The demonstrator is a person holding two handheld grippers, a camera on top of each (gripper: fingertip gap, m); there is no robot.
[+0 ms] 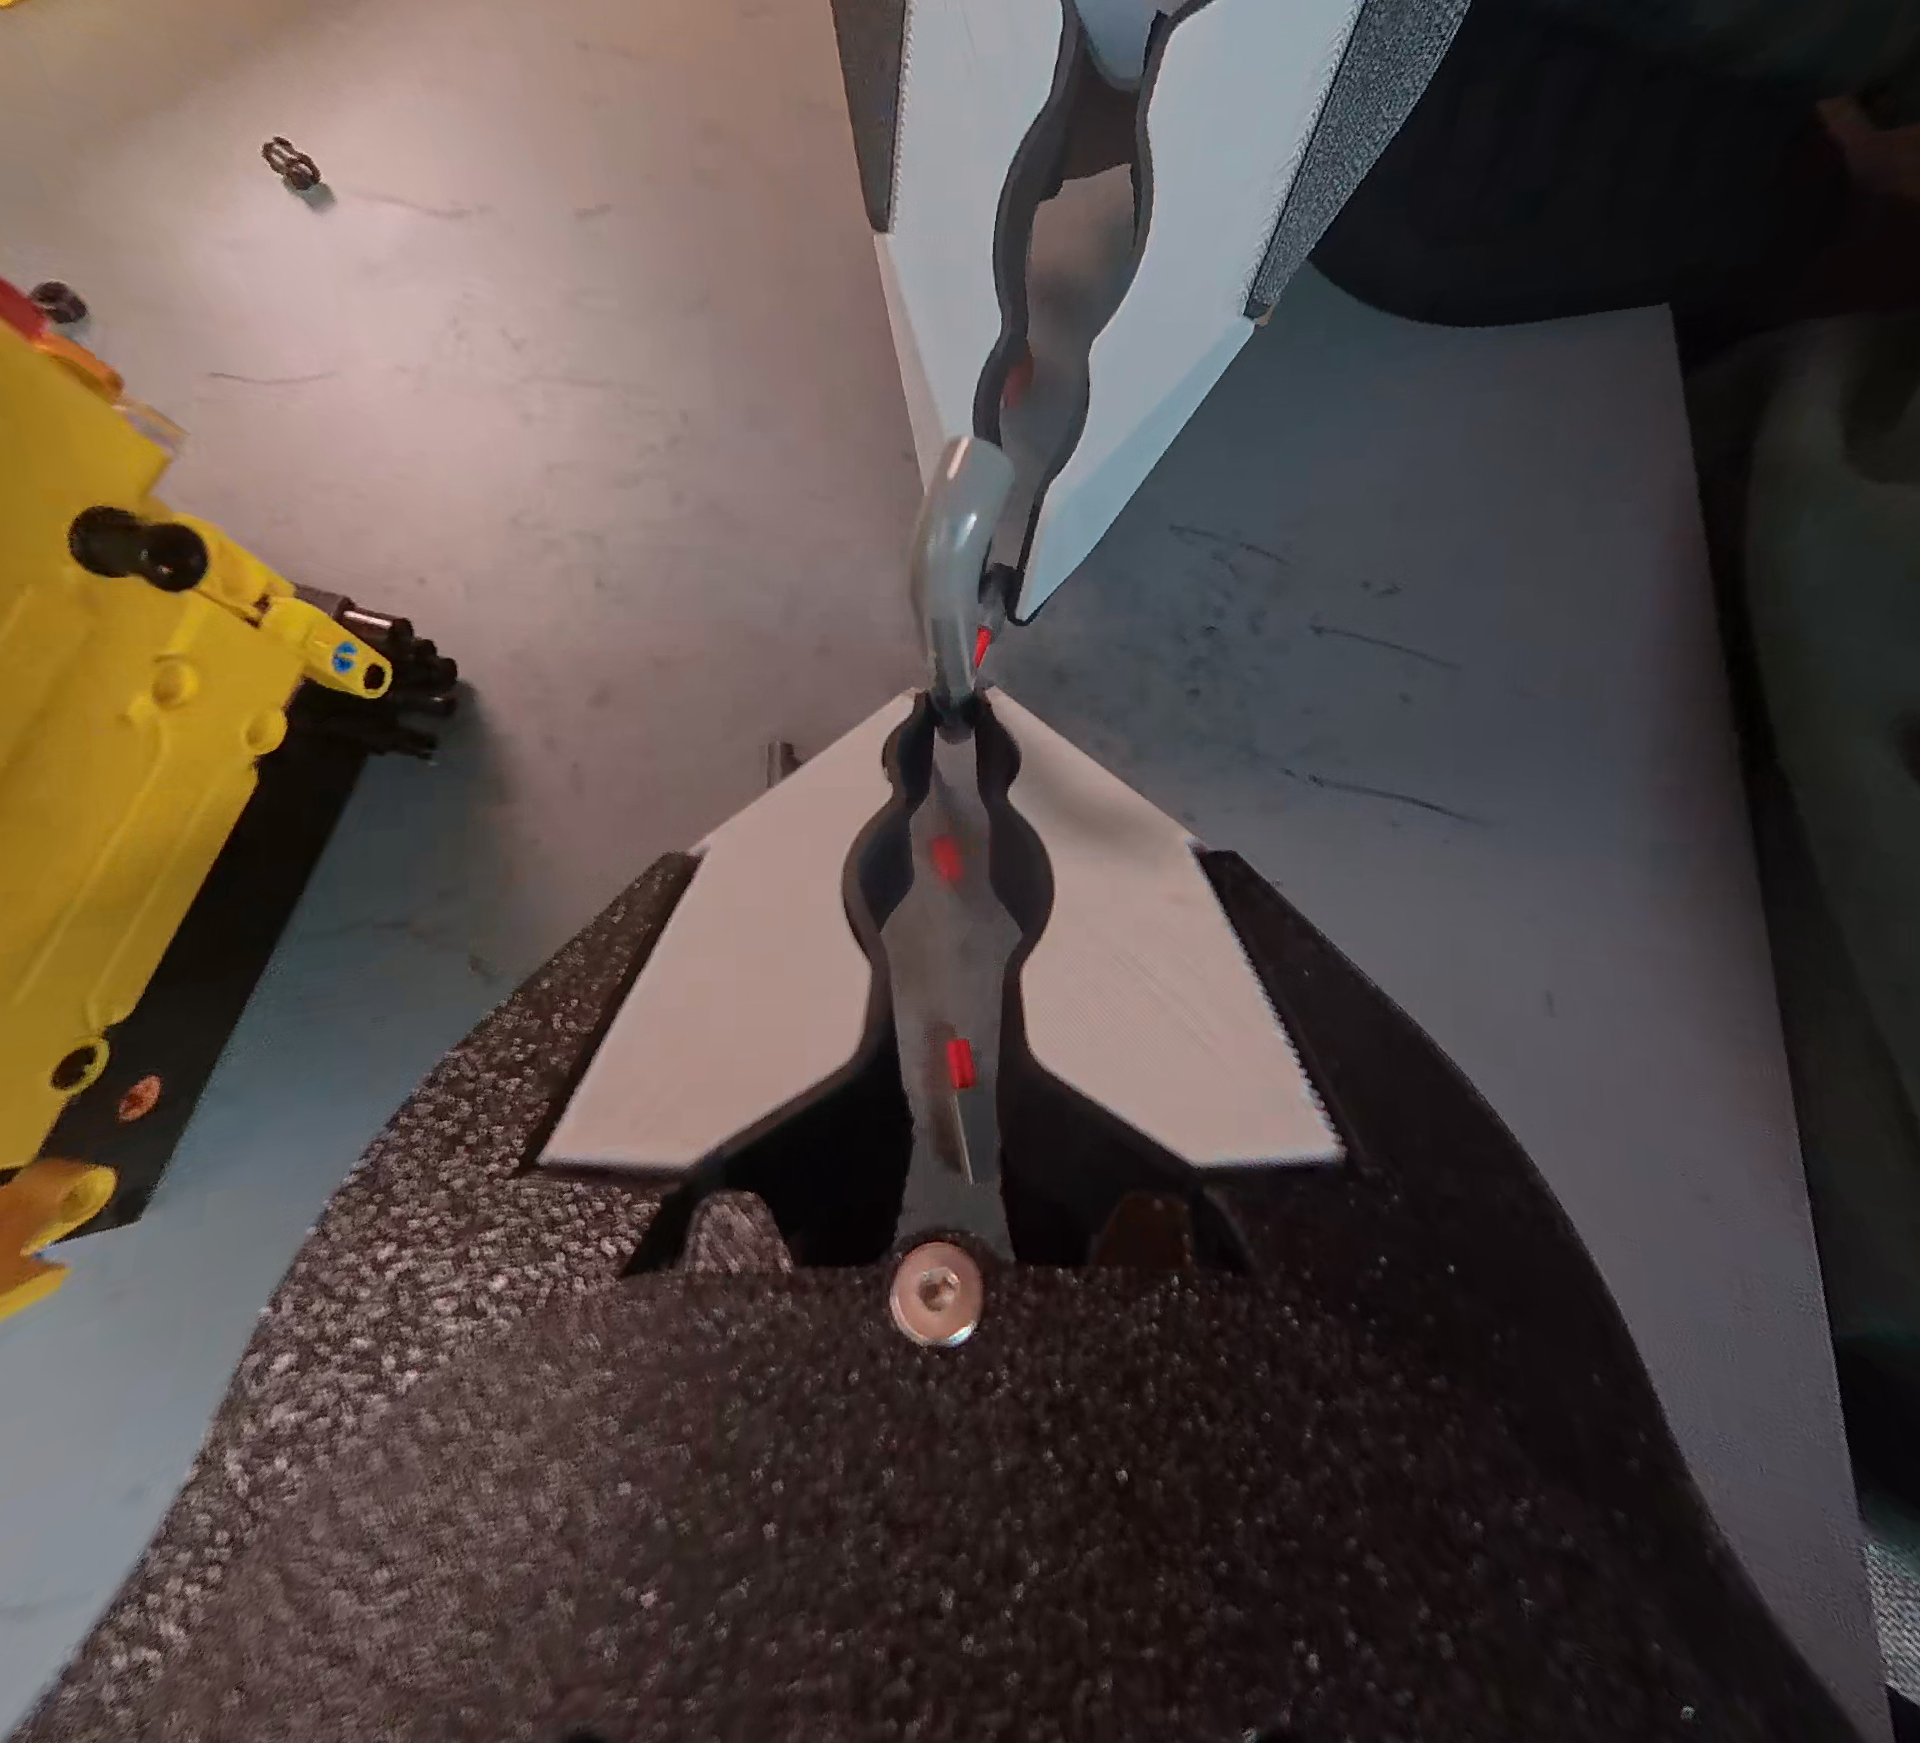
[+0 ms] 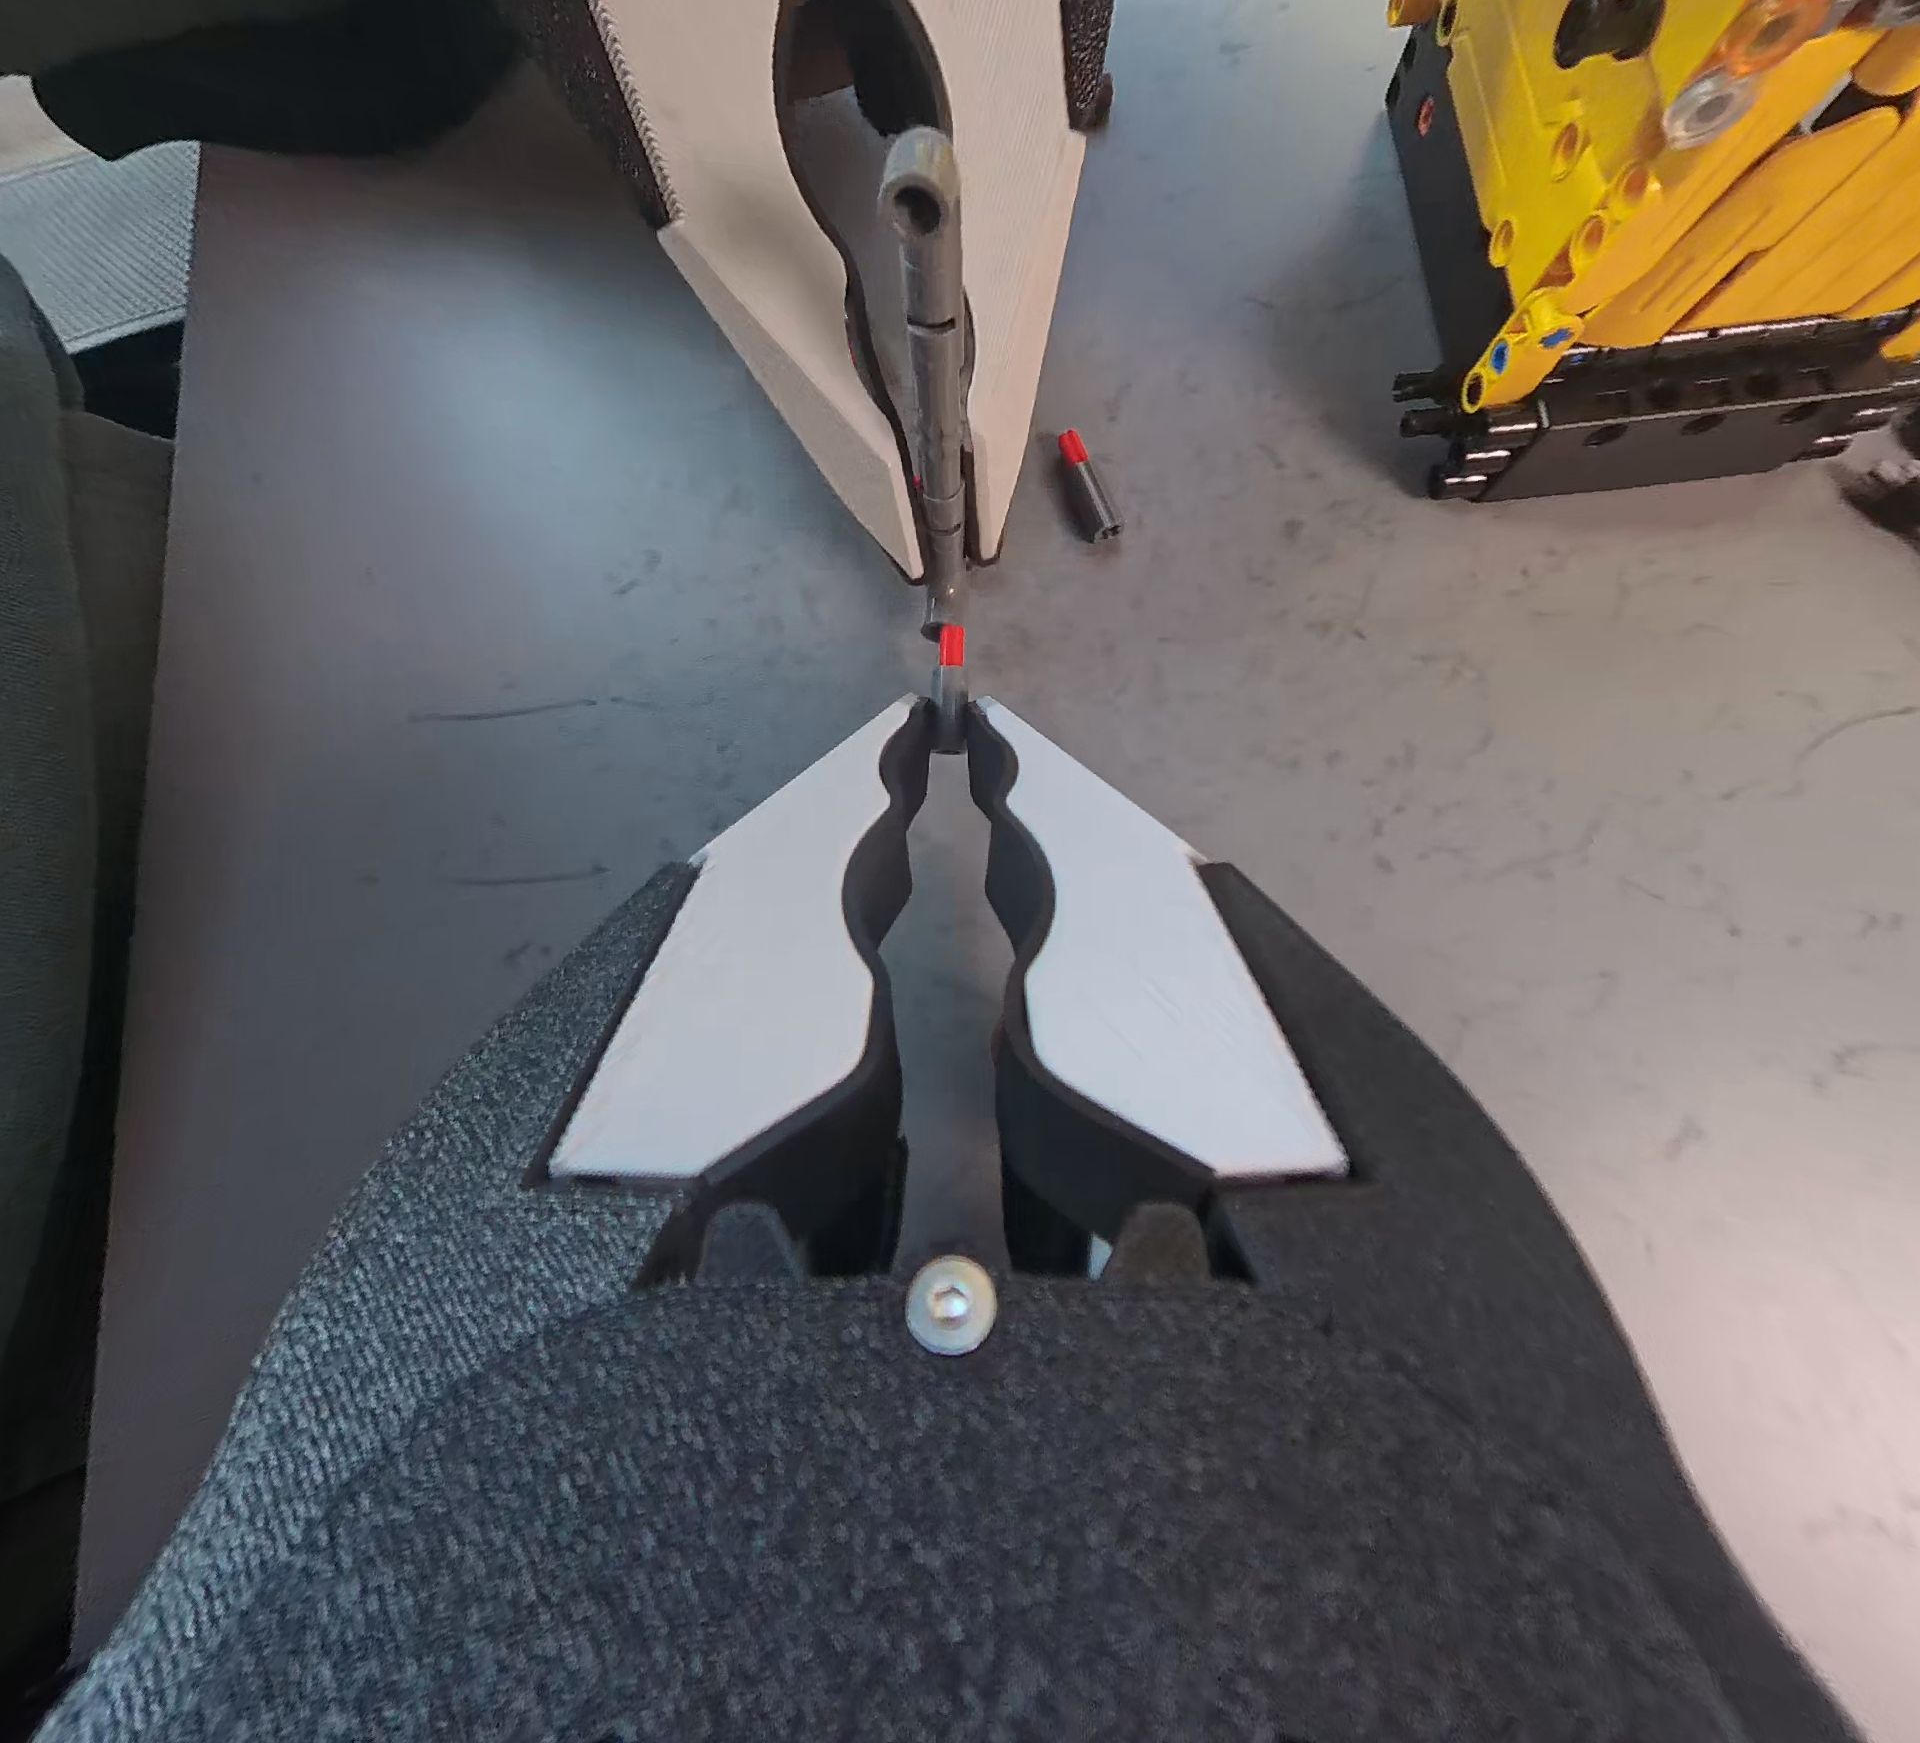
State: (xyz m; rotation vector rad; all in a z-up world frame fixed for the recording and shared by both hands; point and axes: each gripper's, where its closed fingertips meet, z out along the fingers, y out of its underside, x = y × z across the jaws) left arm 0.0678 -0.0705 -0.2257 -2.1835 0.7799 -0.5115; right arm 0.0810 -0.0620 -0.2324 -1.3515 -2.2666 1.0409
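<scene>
Our left gripper point(image 1: 951, 706) jaws clamp a grey rod point(image 2: 930, 363); our right gripper point(image 2: 948, 717) jaws pinch a red-tipped pin point(image 2: 948, 654). Any tilt could, we judge, drop it onto the table point(image 2: 520, 550).

From my station I can find no readable text, label, brand, number or sign in either wrist view. The nearest thing to a mark is a pair of small blue cross-shaped pin ends on the yellow brick model point(image 2: 1662, 83), and they carry no writing.
</scene>
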